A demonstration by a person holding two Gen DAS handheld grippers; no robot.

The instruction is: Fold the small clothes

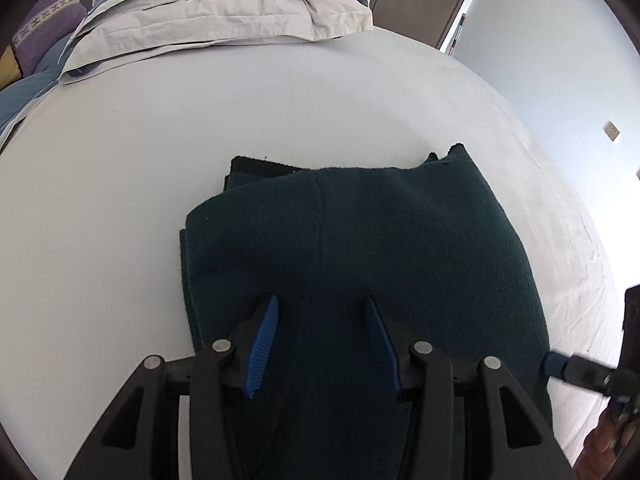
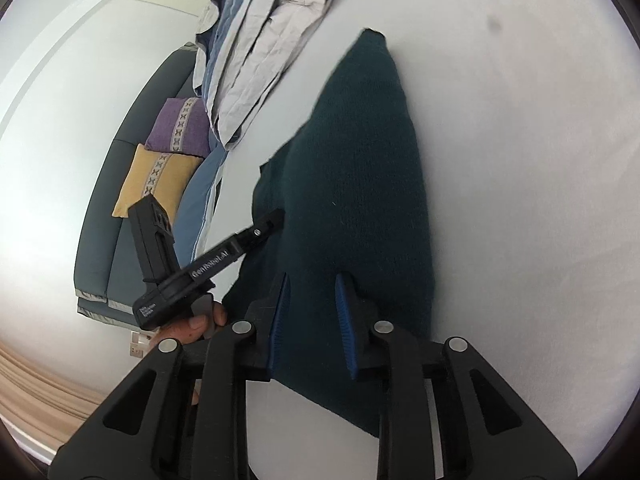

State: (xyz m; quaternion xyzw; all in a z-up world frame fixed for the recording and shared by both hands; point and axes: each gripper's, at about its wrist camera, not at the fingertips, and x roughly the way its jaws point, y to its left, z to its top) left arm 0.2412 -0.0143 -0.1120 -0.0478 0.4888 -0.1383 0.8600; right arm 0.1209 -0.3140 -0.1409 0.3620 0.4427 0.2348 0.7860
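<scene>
A dark green garment lies folded on the white bed. The left tongs stand parted over its near edge, cloth showing between the blue pads, though I cannot tell if they pinch it. The right tongs are narrower, with the garment's fabric between them; a grip is unclear. "GenRobot.AI" is printed on the left tongs' body.

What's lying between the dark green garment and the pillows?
Nothing: bare white sheet between the garment and the pillows, shown in the left wrist view.
</scene>
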